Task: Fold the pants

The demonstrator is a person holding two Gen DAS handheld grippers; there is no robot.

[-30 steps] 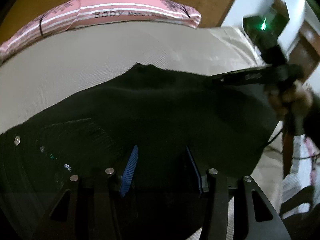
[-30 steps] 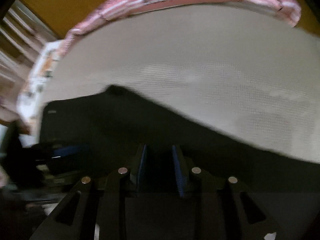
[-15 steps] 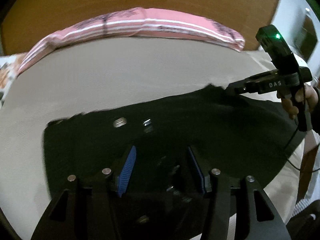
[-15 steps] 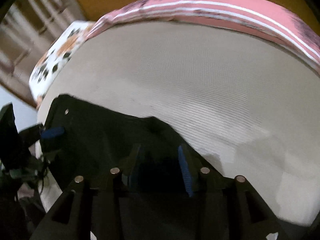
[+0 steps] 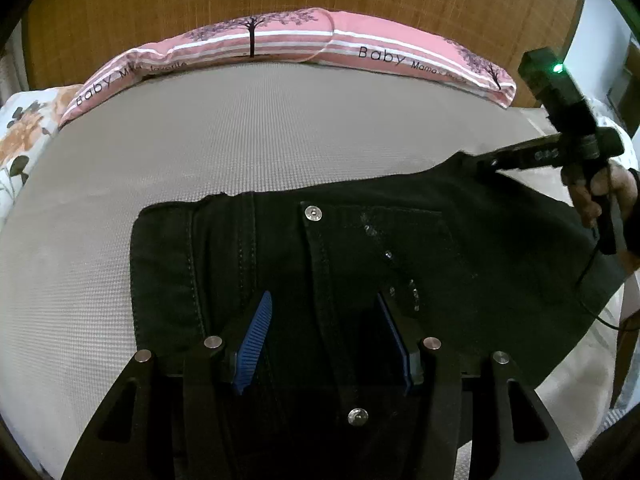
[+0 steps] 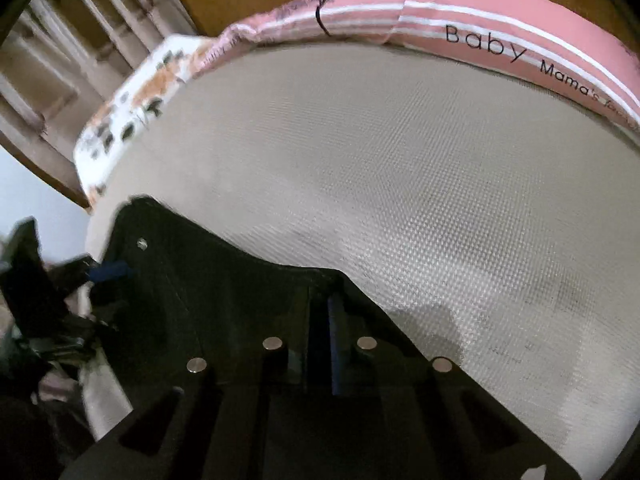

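Black denim pants (image 5: 360,264) lie on the bed (image 5: 280,140), their long axis running across my left wrist view, waistband end at the left and the cloth trailing off to the right. Relative to the pink pillow (image 5: 392,56) along the headboard, the pants sit well apart, on the near half of the mattress. Stitched seams, a metal rivet button and small glittering studs show on the dark cloth. The bed cover is beige with a fine woven, dimpled texture; the pillow is striped pink and white with printed trees and the word "Baby".

My left tongs (image 5: 328,340) stand partly open over the waistband area, ribbed blue pads on either side of a seam; I see no pinch on the cloth.

My right tongs (image 6: 322,332) have just been closing and now sit pressed together on an upper edge of the pants, farther from the pillow's left end than from its right. A hand (image 5: 600,188) grips their handle.
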